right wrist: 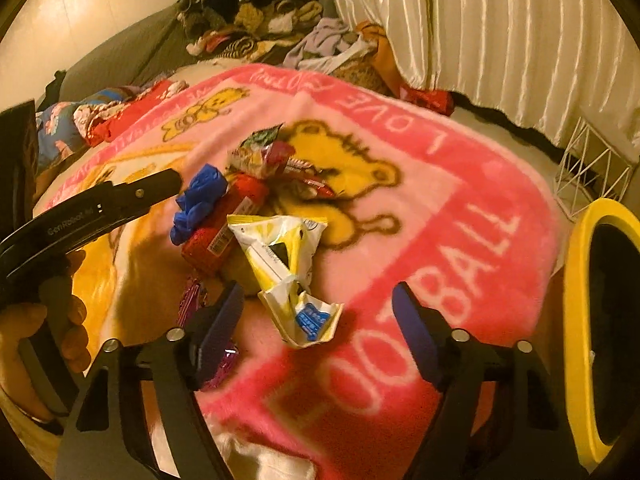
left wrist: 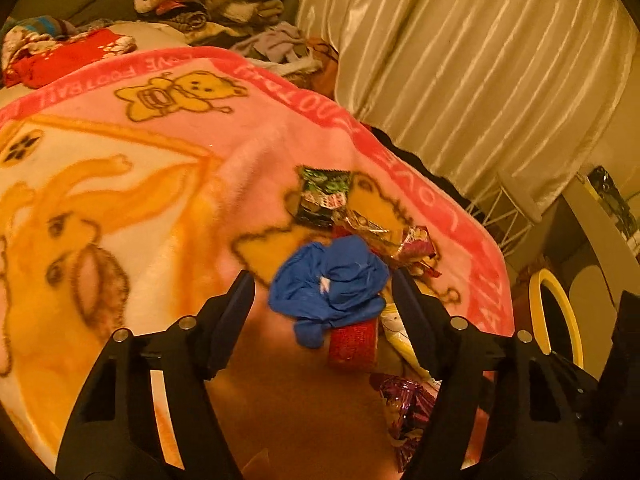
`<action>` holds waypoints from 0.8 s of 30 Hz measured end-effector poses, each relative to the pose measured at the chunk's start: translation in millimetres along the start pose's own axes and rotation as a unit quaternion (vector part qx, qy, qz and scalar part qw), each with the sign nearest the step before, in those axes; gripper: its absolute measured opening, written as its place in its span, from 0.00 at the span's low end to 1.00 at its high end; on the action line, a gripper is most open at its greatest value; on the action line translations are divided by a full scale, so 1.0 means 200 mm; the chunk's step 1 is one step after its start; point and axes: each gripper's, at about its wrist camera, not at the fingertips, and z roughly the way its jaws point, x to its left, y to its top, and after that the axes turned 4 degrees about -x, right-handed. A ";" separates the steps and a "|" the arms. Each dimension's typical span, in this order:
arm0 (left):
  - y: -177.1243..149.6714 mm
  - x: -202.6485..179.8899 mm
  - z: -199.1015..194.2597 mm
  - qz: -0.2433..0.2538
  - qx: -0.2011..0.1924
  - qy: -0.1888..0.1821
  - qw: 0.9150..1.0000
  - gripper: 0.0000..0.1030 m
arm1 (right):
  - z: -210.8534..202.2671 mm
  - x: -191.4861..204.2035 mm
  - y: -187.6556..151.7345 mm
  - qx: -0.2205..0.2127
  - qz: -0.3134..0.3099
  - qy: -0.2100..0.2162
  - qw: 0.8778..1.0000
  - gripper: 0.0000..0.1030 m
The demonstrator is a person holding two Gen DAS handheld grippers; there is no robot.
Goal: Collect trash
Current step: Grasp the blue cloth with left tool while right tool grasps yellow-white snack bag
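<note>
Left gripper (left wrist: 322, 300) wide open around blue glove (left wrist: 328, 290) | right gripper (right wrist: 318, 316) open over yellow wrapper (right wrist: 280, 252)

A pink fleece blanket (right wrist: 420, 208) printed with yellow teddy bears and the words "LOVE FOOTBALL" covered the bed, spreading out ahead of and under each tool. Beyond its far edge, well ahead of the tools, lay a jumbled heap of clothes (right wrist: 260, 16), dark and pale pieces mixed together. To the left of that heap sat a red garment (left wrist: 68, 56) beside some floral fabric. A pleated cream curtain (left wrist: 480, 60) hung ahead and to the right of the tools, reaching down behind the bed. Below the curtain, off the blanket's right edge, stood a white wire rack (right wrist: 592, 176).
</note>
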 end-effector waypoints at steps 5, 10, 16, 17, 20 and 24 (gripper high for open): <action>0.00 -0.04 0.06 0.016 0.013 -0.003 1.000 0.58 | 0.10 0.04 -0.01 0.036 -0.008 -0.001 0.999 0.55; -0.01 -0.05 0.12 0.021 0.025 -0.001 0.999 0.50 | 0.15 0.05 -0.03 0.051 -0.009 -0.004 0.999 0.46; -0.03 -0.01 0.16 0.013 0.034 0.001 0.999 0.22 | 0.16 0.03 -0.04 0.054 -0.009 0.004 0.999 0.30; -0.03 -0.01 0.15 0.013 0.034 0.003 0.999 0.18 | 0.15 0.03 -0.04 0.053 -0.010 0.004 0.999 0.29; -0.04 0.01 0.13 0.000 0.032 -0.004 0.999 0.13 | 0.15 0.03 -0.04 0.051 -0.015 0.006 0.999 0.27; -0.05 0.03 0.07 -0.005 0.020 -0.004 1.000 0.12 | 0.12 0.01 -0.04 0.039 -0.003 0.018 0.999 0.26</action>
